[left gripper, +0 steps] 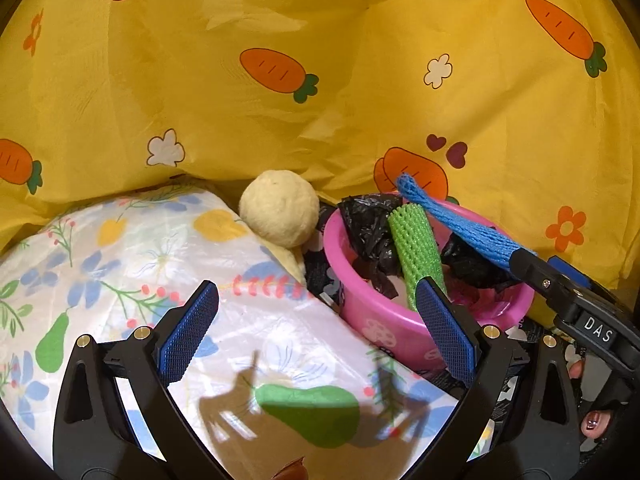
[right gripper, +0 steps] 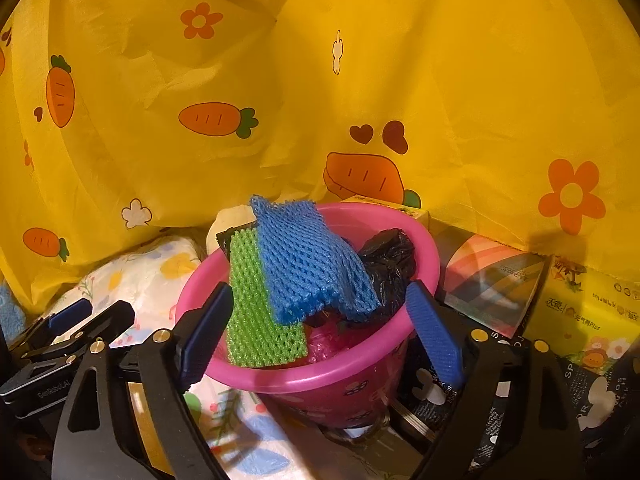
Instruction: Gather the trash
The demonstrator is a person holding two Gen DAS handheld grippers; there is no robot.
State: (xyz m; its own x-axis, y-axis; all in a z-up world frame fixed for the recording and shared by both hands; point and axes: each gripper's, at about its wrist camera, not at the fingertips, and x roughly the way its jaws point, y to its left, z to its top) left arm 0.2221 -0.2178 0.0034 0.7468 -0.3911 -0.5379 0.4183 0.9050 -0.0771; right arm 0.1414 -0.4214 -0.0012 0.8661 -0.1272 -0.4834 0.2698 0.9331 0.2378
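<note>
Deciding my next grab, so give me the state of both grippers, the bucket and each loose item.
Left gripper: open, empty.
Right gripper: open, gripping nothing.
Pink bucket: upright, holding trash.
Blue foam net: atop the pile, end past the rim.
Green foam net: inside, propped at a slant.
Black bag: crumpled, inside the bucket.
Cream ball: outside the bucket, beside it.

We see a pink plastic basin (right gripper: 320, 376) holding the trash. A green foam net sleeve (right gripper: 256, 312) leans on its rim at nine o'clock, flattened and tilted. A blue foam net sleeve (right gripper: 312, 264) lies draped over it toward twelve o'clock. A crumpled black plastic bag (right gripper: 390, 264) sits inside at two o'clock, touching the blue sleeve.
</note>
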